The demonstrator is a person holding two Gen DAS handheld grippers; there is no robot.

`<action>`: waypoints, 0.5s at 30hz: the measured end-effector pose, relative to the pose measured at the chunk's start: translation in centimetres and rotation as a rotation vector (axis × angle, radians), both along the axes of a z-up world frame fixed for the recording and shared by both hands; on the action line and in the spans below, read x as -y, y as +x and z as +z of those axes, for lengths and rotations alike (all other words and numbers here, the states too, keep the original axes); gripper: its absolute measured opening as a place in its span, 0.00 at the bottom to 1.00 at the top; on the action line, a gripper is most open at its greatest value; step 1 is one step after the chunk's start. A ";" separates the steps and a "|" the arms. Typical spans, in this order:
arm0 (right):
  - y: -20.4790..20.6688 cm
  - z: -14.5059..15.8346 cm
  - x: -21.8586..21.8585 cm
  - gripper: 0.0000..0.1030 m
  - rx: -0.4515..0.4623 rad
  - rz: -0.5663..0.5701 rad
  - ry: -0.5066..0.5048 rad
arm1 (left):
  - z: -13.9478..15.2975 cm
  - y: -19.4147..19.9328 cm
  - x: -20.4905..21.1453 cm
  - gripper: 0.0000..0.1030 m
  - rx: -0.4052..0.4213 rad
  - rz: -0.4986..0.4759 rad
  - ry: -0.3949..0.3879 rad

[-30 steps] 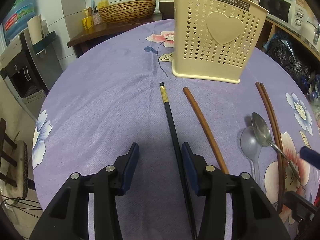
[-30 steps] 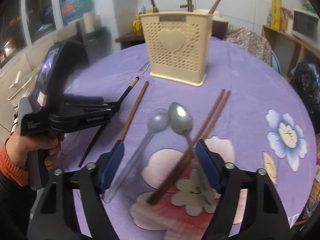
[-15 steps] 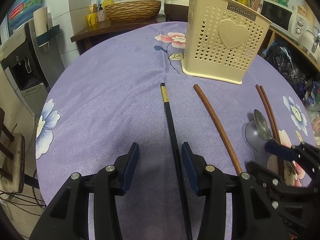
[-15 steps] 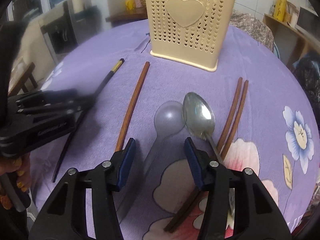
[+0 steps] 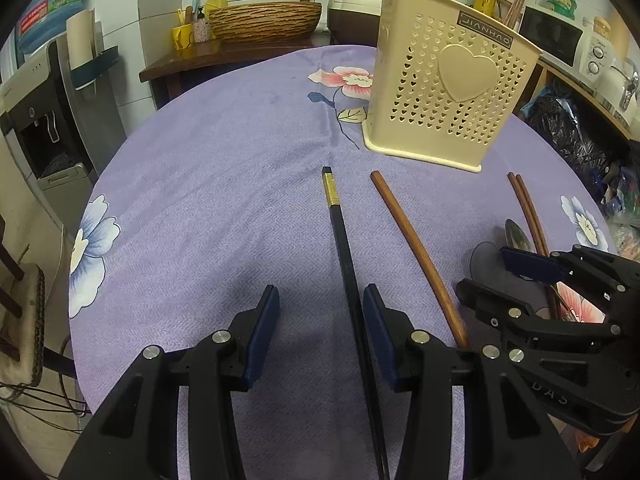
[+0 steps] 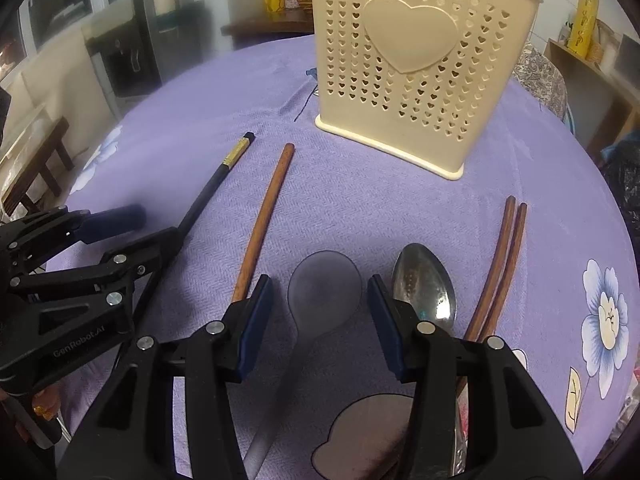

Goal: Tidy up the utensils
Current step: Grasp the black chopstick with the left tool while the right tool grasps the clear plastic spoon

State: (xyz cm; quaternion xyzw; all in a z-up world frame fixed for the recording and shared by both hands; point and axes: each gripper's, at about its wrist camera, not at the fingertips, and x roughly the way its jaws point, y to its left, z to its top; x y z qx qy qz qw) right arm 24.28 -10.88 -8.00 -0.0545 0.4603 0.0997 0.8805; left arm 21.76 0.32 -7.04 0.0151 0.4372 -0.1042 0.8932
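Note:
On the purple cloth a black gold-banded chopstick (image 5: 340,224) runs between the fingers of my left gripper (image 5: 318,320), close to the right pad and untouched; the gripper is open. My right gripper (image 6: 322,316) is open and straddles a translucent spoon (image 6: 324,296) without pressing on it. A metal spoon (image 6: 424,284) lies just right of its right finger, then a pair of brown chopsticks (image 6: 504,256). A single brown chopstick (image 6: 264,216) lies left of it. The cream perforated holder (image 6: 412,68) stands upright beyond them all.
A flowered purple cloth (image 5: 208,184) covers the round table. Behind it stand a dark side table with a woven basket (image 5: 264,20) and a water dispenser (image 5: 48,120) at the left. Shelves with a microwave (image 5: 556,36) are at the right. A chair (image 5: 24,320) sits near the left edge.
My right gripper has moved forward and down over the spoons and its jaws have narrowed; it now shows at the right of the left wrist view. The left gripper has stayed put.

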 end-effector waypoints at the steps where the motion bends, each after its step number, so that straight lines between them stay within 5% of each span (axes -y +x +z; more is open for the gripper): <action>1: 0.0 0.0 -0.1 0.48 0.000 -0.004 -0.003 | 0.0 0.0 0.0 0.44 0.000 0.001 0.000; 15: 0.1 0.0 -0.3 0.36 0.013 -0.054 0.017 | 0.0 0.3 0.3 0.44 -0.008 0.006 0.027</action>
